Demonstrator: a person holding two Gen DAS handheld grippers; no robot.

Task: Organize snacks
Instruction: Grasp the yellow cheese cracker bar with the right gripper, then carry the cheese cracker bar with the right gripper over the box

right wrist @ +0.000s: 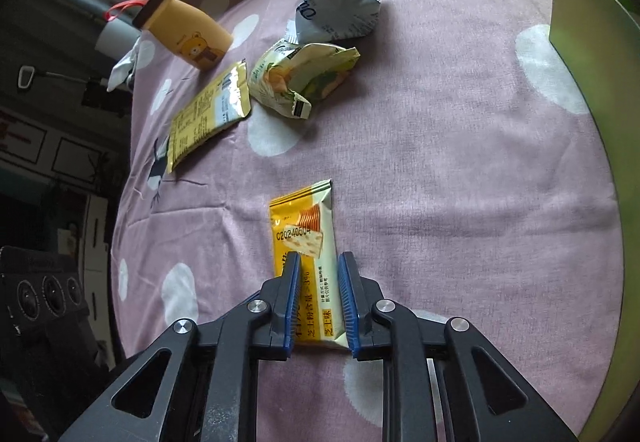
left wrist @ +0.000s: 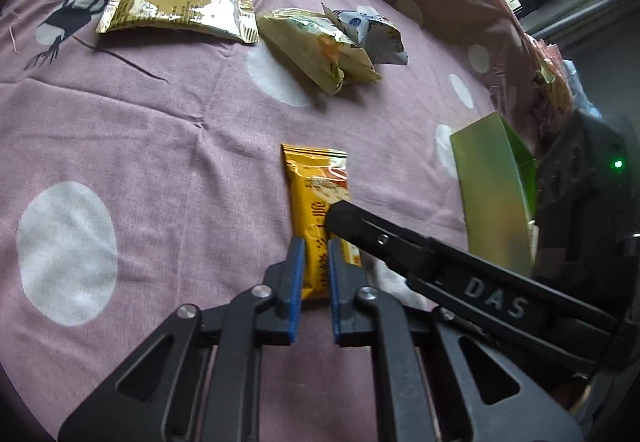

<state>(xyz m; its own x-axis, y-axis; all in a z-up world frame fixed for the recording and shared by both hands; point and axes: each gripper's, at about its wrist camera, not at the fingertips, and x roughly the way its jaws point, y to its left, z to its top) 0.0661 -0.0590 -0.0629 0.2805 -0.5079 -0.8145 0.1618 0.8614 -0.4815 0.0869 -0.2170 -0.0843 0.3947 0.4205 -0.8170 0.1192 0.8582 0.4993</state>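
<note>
Both grippers, left gripper (left wrist: 316, 246) and right gripper (right wrist: 320, 262), clamp the same orange cracker packet (right wrist: 306, 242) lying on pink cloth (left wrist: 160, 146), jaws nearly closed.

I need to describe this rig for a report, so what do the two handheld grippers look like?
Both match: the left gripper and the right gripper are matte black linkage frames with triangular cut-outs and silver pivot pins, ending in two fingers lined with ribbed blue pads. In the left wrist view, the right gripper's side carries raised letters reading DAS. No sleeves or cables show.
</note>
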